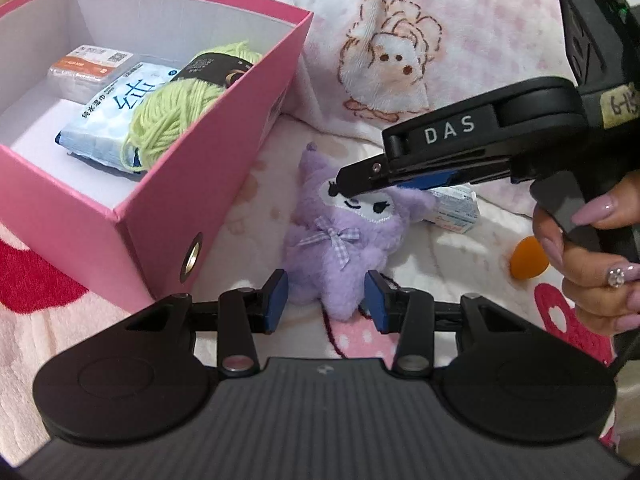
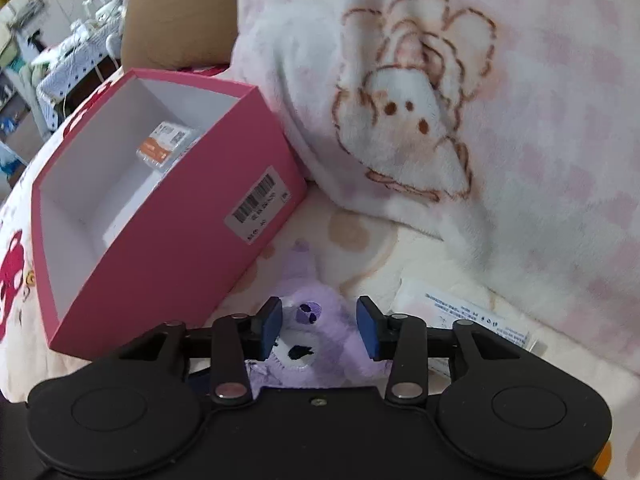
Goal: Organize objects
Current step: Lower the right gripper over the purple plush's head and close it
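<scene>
A purple plush toy point(image 1: 344, 236) lies on the bed beside a pink box point(image 1: 168, 184). The box holds green yarn point(image 1: 176, 108), a blue wet-wipe pack point(image 1: 108, 120) and an orange-labelled case point(image 1: 90, 66). My left gripper point(image 1: 326, 300) is open, its jaws either side of the plush's lower body. My right gripper point(image 1: 348, 188) reaches in from the right over the plush's face. In the right wrist view it point(image 2: 318, 328) is open with the plush's head point(image 2: 316, 340) between its jaws, and the pink box point(image 2: 168, 224) stands at left.
A small white and blue packet point(image 1: 456, 210) and an orange object point(image 1: 528, 258) lie right of the plush. A folded white blanket with a brown drawing point(image 2: 420, 120) rises behind. A brown cardboard box point(image 2: 180, 20) stands behind the pink box.
</scene>
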{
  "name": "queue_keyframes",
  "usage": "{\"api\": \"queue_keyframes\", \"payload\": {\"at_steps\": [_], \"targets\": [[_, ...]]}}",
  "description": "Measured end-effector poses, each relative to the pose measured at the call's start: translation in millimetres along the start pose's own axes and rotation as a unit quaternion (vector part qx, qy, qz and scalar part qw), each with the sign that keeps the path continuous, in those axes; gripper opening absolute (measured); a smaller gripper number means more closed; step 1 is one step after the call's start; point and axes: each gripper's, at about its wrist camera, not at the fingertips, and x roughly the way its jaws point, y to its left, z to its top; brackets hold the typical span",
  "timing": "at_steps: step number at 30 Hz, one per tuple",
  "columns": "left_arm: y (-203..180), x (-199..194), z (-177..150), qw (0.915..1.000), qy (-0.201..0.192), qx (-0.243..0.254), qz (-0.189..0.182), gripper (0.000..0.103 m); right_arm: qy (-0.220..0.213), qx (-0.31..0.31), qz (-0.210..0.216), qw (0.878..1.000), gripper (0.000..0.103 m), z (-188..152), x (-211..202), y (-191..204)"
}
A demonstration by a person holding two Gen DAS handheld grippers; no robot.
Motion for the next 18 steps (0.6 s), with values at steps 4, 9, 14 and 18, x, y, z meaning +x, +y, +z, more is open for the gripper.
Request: {"api": "queue_keyframes", "payload": {"at_steps": [4,9,14,18], "targets": [[-1.8,2.1,-2.1,1.0000,0.005,0.002,0.000,0.044,0.001,0.041,0.025,0.999,0.056,-6.9,-3.3,-7.5],[-6.6,7.1,-1.1,0.9997,0.006,0.025,0.002,0.045,-0.003,0.053,0.024,0.998,0.051,-16.3,-4.5,-9.0],[-2.3,7.3,-0.3,0.9998,0.018,0.010,-0.002,0.045,-0.013,0.057,0.032,0.998,0.048,-28.1,-10.8,-10.1],[-3.6,9.0,2.7,0.9972,0.056,0.012,-0.047,0.051,-0.020,0.081,0.041,0.996,0.046,-38.2,-15.3,-15.7]]}}
